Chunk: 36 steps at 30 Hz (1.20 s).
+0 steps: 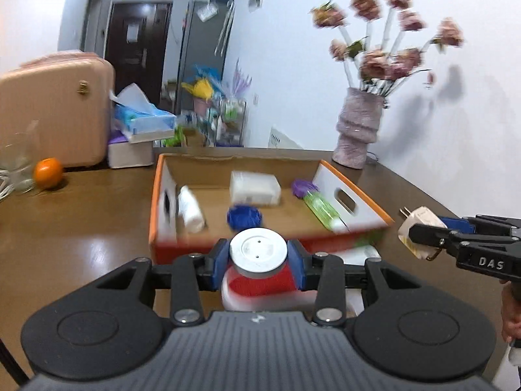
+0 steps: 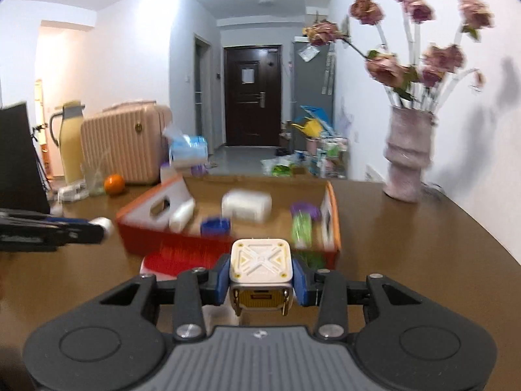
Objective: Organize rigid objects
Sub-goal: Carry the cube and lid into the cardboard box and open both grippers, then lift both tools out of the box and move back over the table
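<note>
Two grippers each carry something toward the open cardboard box (image 1: 353,200) on the brown table (image 1: 81,228). In the left wrist view the left gripper (image 1: 259,262) pinches a white bottle with a red label (image 1: 257,283) just under its round silver cap, held near the box's front wall. In the right wrist view the right gripper (image 2: 262,282) has its blue pads pressed on the sides of a white charger plug (image 2: 260,260), its prongs pointing ahead toward the box. Already inside the box lie a white bottle (image 1: 190,208), a blue lid (image 1: 244,216), a white block (image 1: 255,187) and a green tube with a purple cap (image 1: 317,203). Both loads sit low against the front wall, so either could clip the orange rim and shove the box if not lifted clear. The bottle is gripped high on a smooth neck and may swing or slip. Both hands converge on one opening, so they could bump, and the vase of flowers (image 2: 407,156) stands near the right side.
</note>
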Available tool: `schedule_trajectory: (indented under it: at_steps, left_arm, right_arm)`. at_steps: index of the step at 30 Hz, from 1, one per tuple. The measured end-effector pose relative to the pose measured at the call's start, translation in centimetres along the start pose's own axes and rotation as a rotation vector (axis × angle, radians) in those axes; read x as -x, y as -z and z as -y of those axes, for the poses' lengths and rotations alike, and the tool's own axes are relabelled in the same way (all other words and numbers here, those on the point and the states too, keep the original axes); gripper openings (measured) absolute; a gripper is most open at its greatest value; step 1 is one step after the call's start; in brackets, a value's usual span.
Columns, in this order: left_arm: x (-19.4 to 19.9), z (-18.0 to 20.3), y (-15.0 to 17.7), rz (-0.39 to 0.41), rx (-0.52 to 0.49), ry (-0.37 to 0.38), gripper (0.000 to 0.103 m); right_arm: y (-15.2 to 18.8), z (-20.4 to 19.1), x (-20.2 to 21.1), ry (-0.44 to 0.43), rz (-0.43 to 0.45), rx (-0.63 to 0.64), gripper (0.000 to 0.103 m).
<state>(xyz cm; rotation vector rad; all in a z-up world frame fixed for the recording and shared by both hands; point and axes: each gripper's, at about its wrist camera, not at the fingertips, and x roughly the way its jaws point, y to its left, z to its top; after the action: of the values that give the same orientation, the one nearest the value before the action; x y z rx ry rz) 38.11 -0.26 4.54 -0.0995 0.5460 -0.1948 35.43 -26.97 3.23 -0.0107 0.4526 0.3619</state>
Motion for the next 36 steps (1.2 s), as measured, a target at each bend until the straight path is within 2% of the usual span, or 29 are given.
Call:
schedule_trajectory:
  at_steps: [4, 8, 11, 15, 16, 19, 24, 28, 32, 36]
  left_arm:
    - [-9.6, -1.6, -6.1, -0.109, -0.014, -0.017, 0.040]
    - [-18.6, -3.9, -9.1, -0.245, 0.001, -0.089, 0.040]
    - [-22.4, -5.1, -9.6, -0.294, -0.008, -0.117, 0.040]
    - [-25.0, -5.7, -9.4, -0.358, -0.035, -0.126, 0.043]
    - [-25.0, -5.8, -9.4, -0.363, -0.030, -0.124, 0.044]
    - [-24.1, -5.8, -9.4, -0.329, -0.039, -0.099, 0.055]
    - [-22.3, -5.3, -10.1, -0.320, -0.055, -0.133, 0.056]
    - [-18.8, -4.6, -11.0, -0.285, -0.060, -0.153, 0.062]
    - [-14.2, -4.1, -11.5, -0.245, -0.060, -0.181, 0.081]
    - [-9.1, -2.8, -11.7, -0.194, -0.084, -0.208, 0.083]
  right_arm:
    - [-5.9, 1.8, -9.5, -0.022, -0.069, -0.011, 0.038]
    - [-8.7, 3.5, -20.3, 0.020, -0.222, -0.067, 0.038]
    - [-9.3, 4.7, -26.3, 0.042, -0.326, -0.111, 0.038]
    - [-9.5, 4.8, -30.3, 0.059, -0.382, -0.098, 0.038]
    - [-9.6, 4.7, -30.8, 0.057, -0.384, -0.098, 0.038]
    - [-10.0, 4.1, -31.2, 0.055, -0.371, -0.082, 0.040]
    - [-11.2, 3.7, -29.9, 0.068, -0.331, -0.039, 0.040]
    - [-12.4, 4.5, -27.0, 0.076, -0.320, -0.030, 0.045]
    - [-13.5, 5.0, -23.0, 0.089, -0.308, -0.010, 0.051]
    - [-13.7, 5.0, -18.4, 0.087, -0.283, 0.007, 0.062]
